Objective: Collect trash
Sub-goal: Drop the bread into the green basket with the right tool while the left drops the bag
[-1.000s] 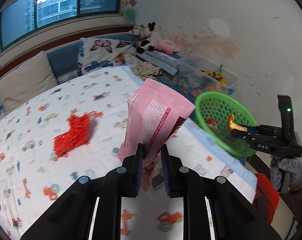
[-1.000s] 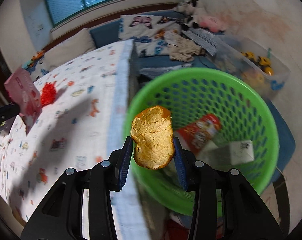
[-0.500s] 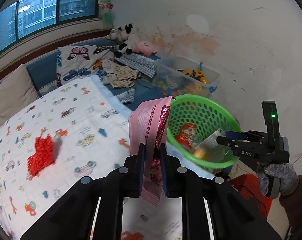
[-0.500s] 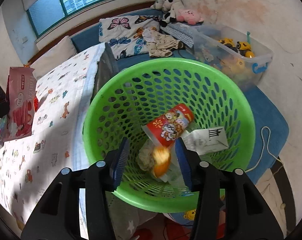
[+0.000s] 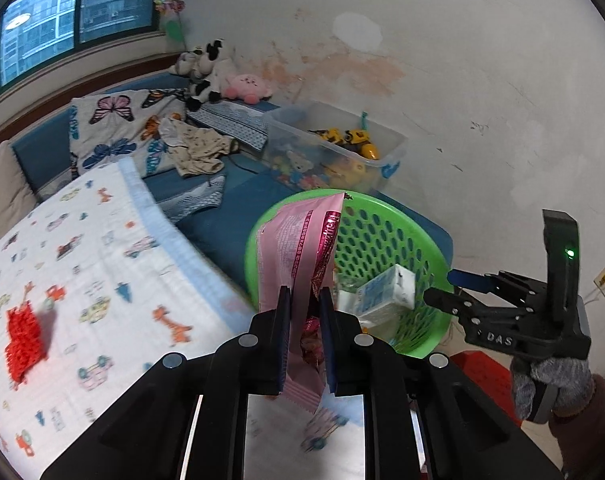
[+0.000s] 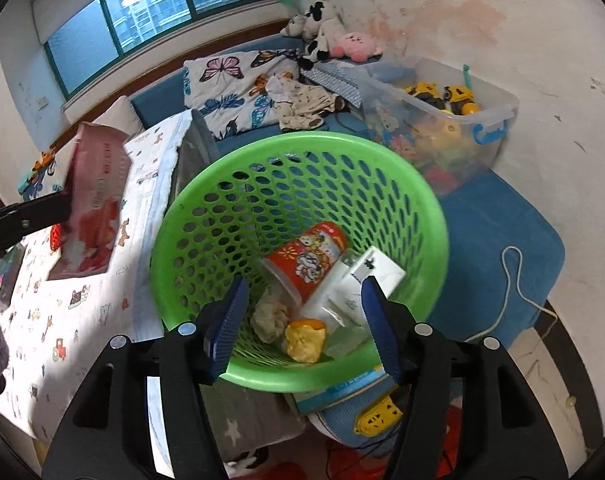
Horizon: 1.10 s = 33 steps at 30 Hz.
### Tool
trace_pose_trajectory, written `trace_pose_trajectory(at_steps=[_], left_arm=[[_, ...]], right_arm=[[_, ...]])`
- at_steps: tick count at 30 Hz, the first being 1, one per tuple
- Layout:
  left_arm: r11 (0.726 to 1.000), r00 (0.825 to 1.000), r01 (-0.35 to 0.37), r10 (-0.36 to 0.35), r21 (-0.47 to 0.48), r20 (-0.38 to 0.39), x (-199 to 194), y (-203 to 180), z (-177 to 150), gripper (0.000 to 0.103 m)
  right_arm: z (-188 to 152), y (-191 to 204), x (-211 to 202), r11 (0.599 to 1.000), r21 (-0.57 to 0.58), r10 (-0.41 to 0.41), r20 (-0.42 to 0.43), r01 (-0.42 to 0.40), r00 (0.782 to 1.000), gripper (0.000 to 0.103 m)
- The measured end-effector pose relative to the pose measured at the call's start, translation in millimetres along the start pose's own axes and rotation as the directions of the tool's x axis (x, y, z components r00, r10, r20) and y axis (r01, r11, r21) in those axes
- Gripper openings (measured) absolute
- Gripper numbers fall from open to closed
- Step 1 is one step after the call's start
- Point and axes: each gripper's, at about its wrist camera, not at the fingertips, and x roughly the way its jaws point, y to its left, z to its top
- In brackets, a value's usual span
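My left gripper (image 5: 305, 302) is shut on a pink snack bag (image 5: 292, 252), held upright just left of the green mesh basket (image 5: 386, 216). The right wrist view shows that bag (image 6: 96, 196) at the left over the bed. Above the basket (image 6: 294, 148) my right gripper (image 6: 302, 304) hangs with its jaws opening and nothing between them. Inside the basket lie a yellow peel (image 6: 305, 339), a red cup (image 6: 310, 258), a white carton (image 6: 376, 270) and crumpled paper (image 6: 268, 316). The left wrist view has the right gripper (image 5: 442, 292) at the basket's right rim.
A bed with a cartoon-print sheet (image 5: 82, 264) fills the left, with a red mesh piece (image 5: 22, 344) lying on it. A clear toy bin (image 6: 442, 120) stands behind the basket on a blue mat (image 6: 494, 232). Pillows, clothes and plush toys (image 5: 210, 68) sit against the back wall.
The right gripper let go of the yellow peel, which dropped into the basket, and its jaws spread. The left gripper carried the pink bag rightward from over the bed to the basket's edge.
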Motion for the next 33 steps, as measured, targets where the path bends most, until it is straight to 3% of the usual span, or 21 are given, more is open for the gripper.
trace_pose_trajectory(at_steps=[16, 33], left_arm=[[0.999, 0.995, 0.028, -0.025, 0.028, -0.098, 61, -40, 5, 0.014], [0.998, 0.993, 0.055, -0.054, 0.011, -0.108, 72, -44, 7, 0.016]], right_arm=[[-16, -29, -21, 0.998, 0.066, -0.002, 0.025, 0.0, 1.0, 0.071], [-18, -38, -31, 0.996, 0.089, -0.023, 0.039, 0.02, 0.999, 0.073]])
